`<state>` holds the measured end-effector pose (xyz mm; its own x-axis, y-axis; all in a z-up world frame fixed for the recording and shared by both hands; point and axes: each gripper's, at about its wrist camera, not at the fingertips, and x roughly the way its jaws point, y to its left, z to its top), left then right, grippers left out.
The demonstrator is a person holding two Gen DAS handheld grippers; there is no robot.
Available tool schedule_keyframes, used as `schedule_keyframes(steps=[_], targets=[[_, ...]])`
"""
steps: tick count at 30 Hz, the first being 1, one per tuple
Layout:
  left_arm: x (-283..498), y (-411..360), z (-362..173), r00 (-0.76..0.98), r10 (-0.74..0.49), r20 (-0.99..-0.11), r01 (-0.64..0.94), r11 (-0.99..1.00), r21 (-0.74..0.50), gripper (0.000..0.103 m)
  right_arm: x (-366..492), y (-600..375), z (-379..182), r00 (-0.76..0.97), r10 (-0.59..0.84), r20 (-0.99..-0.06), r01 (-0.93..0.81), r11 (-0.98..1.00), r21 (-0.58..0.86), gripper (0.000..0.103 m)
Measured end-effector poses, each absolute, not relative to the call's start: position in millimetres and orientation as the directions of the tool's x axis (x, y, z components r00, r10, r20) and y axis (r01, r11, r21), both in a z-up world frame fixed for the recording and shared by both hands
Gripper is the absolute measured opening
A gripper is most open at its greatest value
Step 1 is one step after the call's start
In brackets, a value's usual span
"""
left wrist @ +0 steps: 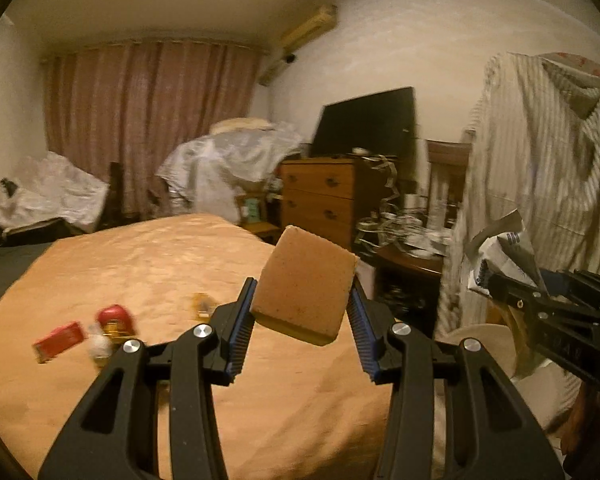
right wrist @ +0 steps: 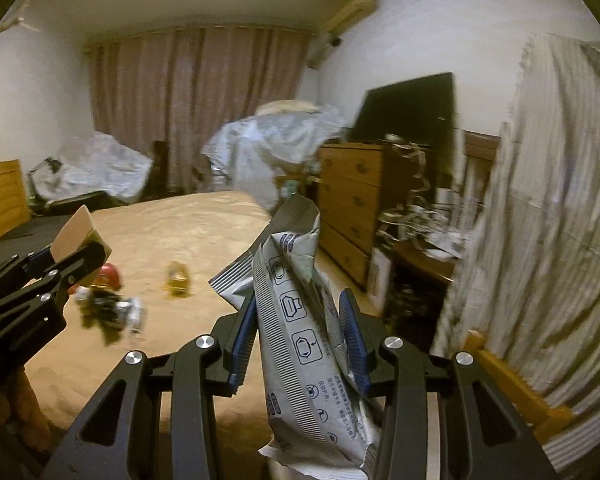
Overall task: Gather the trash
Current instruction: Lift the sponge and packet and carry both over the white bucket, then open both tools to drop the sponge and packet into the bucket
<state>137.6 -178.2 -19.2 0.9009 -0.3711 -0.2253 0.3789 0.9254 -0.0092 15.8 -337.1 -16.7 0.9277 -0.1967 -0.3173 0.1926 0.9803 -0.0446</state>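
Note:
My left gripper point(left wrist: 302, 300) is shut on a tan sponge block point(left wrist: 306, 282) with a yellow underside, held above the bed point(left wrist: 160, 264). It also shows at the left of the right wrist view point(right wrist: 78, 252). My right gripper point(right wrist: 300, 312) is shut on a crumpled grey printed wrapper point(right wrist: 296, 320), held up over the bed's right edge; it appears in the left wrist view point(left wrist: 500, 276). Loose trash lies on the bed: a red flat packet point(left wrist: 60, 338), a red round item point(left wrist: 114, 316), a white ball point(left wrist: 100, 346), and a small yellow wrapper point(right wrist: 178, 278).
A wooden dresser point(left wrist: 320, 196) with a dark TV point(left wrist: 366, 122) stands right of the bed. A cluttered dark side table point(left wrist: 408, 256) sits beside it. A striped shirt point(left wrist: 540, 184) hangs at the right. Curtains point(left wrist: 148, 116) and covered piles fill the back.

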Motion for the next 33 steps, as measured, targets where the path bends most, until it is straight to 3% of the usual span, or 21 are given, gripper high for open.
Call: schedule_keyframes(steps=[11,23,27,33], targets=[[151,-272,-36,0.788,-0.516,-0.337,0.54,0.841,-0.026,0.044,-10,-436,-30,0.836,-0.31,-0.452,0.332,0.943,-0.032,0.043],[167,-328,-74,0.628,-0.558,-0.543,0.636,0.77,-0.055,0.044,18,-519,-82,0.669,-0.189,-0.719,0.318,0.947,0.047,0.043],[177,-340,-90,0.569,-0.548,-0.613,0.647,0.759,-0.078,0.044,21,-538,-93,0.649,-0.15,-0.746,0.336,0.936,0.104,0.043],[182,-343,-102,0.56,-0.524,-0.641,0.638,0.767,-0.071,0.044,21,-545,-84,0.664,-0.17,-0.728,0.344,0.934,0.096,0.043]])
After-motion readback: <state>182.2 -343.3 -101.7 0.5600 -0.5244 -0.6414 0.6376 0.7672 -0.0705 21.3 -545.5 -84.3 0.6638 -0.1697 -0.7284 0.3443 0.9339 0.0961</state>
